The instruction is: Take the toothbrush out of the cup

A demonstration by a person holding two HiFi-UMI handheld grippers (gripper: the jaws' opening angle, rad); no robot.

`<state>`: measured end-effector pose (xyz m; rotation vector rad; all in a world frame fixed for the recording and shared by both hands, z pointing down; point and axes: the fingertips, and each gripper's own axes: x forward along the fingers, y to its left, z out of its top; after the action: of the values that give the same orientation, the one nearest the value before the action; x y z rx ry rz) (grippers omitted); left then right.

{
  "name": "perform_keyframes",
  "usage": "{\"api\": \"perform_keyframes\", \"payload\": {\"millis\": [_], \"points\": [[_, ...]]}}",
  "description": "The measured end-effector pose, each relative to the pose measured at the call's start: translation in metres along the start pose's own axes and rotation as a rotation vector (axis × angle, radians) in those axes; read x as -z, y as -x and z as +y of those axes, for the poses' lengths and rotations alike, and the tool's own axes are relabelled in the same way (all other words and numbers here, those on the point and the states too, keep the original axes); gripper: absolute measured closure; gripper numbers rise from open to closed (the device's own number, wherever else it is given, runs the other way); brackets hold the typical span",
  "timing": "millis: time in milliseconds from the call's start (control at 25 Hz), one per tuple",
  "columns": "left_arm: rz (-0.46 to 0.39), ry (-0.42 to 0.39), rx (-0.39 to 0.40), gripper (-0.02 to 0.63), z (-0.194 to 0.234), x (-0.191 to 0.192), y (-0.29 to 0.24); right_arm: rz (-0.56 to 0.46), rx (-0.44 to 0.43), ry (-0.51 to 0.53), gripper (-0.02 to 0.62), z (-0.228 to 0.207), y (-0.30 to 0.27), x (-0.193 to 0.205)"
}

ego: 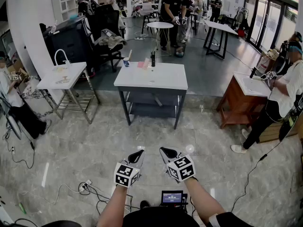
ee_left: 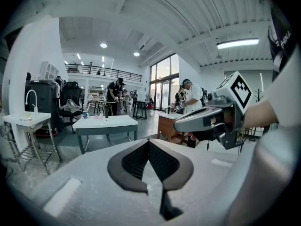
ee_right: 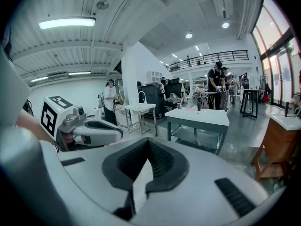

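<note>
A small blue cup point(ego: 126, 63) with a pale toothbrush point(ego: 129, 55) sticking up out of it stands at the far left edge of a white-topped table point(ego: 161, 79), well ahead of me across the floor. My left gripper point(ego: 138, 154) and right gripper point(ego: 163, 151) hover side by side low in the head view, far short of the table, both shut and empty. In the left gripper view the jaws point(ee_left: 149, 141) meet at their tips, and the cup point(ee_left: 85, 114) is tiny in the distance. The right gripper view shows its jaws point(ee_right: 148, 140) closed and the cup point(ee_right: 179, 106) far off.
A dark bottle point(ego: 153, 58) and a pink item point(ego: 144, 64) stand beside the cup. A white sink stand point(ego: 61, 77) is at left, a wooden cabinet point(ego: 244, 96) with a person point(ego: 284, 93) at right. Cables point(ego: 87, 186) lie on the tiled floor near my feet.
</note>
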<state>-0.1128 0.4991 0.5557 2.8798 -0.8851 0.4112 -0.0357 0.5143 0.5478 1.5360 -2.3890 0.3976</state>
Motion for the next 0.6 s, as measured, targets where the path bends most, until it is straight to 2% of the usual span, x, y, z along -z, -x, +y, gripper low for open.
{"api": "perform_keyframes", "payload": {"millis": [400,600], "points": [[0.004,-0.011,-0.015,0.597,-0.0025,-0.0007,0.0005,-0.006,-0.014,0.002,0.588,-0.0001,0.0033,-0.0034],[0.005,-0.007,-0.021,0.597,-0.0054,-0.0002,-0.0042,-0.015,-0.032,-0.029,0.588,-0.0039,0.0041,-0.0005]]}}
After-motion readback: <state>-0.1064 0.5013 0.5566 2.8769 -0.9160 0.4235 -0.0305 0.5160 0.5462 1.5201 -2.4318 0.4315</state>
